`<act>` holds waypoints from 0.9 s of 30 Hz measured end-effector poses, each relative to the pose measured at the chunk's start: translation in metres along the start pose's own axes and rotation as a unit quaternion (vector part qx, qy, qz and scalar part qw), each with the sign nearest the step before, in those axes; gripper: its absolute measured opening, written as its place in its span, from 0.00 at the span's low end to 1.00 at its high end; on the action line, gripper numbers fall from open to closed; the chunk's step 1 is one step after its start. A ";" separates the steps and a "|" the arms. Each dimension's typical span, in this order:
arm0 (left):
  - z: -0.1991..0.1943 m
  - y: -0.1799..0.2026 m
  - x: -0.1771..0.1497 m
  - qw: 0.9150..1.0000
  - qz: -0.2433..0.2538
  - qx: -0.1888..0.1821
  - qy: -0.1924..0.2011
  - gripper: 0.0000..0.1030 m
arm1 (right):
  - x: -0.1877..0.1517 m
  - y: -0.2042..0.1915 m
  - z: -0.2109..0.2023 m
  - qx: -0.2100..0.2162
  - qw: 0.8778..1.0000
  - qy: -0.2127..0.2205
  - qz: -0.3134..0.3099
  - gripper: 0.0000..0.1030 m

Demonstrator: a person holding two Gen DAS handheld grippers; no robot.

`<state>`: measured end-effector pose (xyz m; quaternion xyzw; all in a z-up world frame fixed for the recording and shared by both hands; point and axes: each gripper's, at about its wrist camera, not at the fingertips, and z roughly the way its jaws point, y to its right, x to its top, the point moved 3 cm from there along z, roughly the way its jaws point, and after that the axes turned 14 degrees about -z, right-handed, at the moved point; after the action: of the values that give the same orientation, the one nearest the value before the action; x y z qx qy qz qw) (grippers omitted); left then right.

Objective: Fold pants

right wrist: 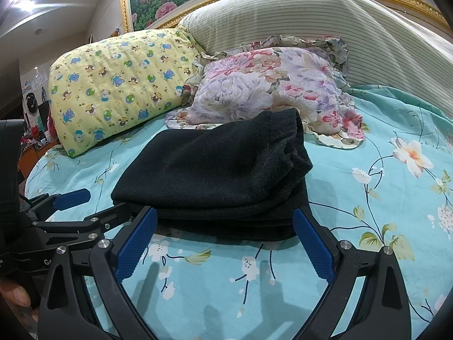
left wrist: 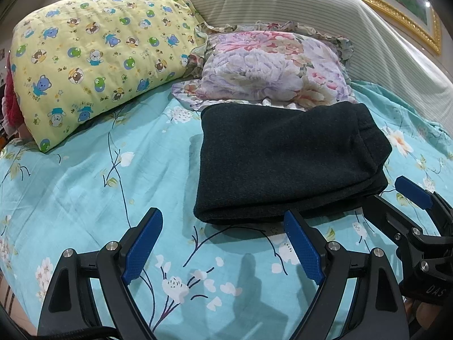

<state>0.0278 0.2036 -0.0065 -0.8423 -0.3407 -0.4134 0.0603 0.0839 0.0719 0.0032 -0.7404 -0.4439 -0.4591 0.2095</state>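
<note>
The dark charcoal pants [left wrist: 283, 164] lie folded into a thick stack [right wrist: 220, 175] on the turquoise flowered bedsheet [left wrist: 85, 198]. My left gripper [left wrist: 223, 246] is open just in front of the stack's near left corner, nothing between its blue pads. My right gripper [right wrist: 223, 243] is open too, hovering at the stack's near edge with its pads on either side of the fold but not touching it. The right gripper [left wrist: 393, 195] shows at the right of the left wrist view, and the left gripper [right wrist: 90, 204] at the left of the right wrist view.
A yellow bear-print pillow [left wrist: 93, 56] and a floral pillow [left wrist: 271, 65] lie behind the pants. A striped padded headboard [left wrist: 311, 8] stands at the back, under a gold-framed picture. A fingertip [right wrist: 17, 297] shows at the lower left. Bare sheet [right wrist: 396, 184] lies to the right.
</note>
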 end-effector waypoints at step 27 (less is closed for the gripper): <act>-0.006 0.003 0.016 1.000 0.000 -0.016 0.014 0.86 | 0.008 0.011 -0.009 -0.009 1.000 0.017 0.006 0.94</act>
<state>0.0326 0.2068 0.0101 -0.8369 -0.3337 -0.4309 0.0519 0.0898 0.0635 0.0153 -0.7371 -0.4320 -0.4741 0.2129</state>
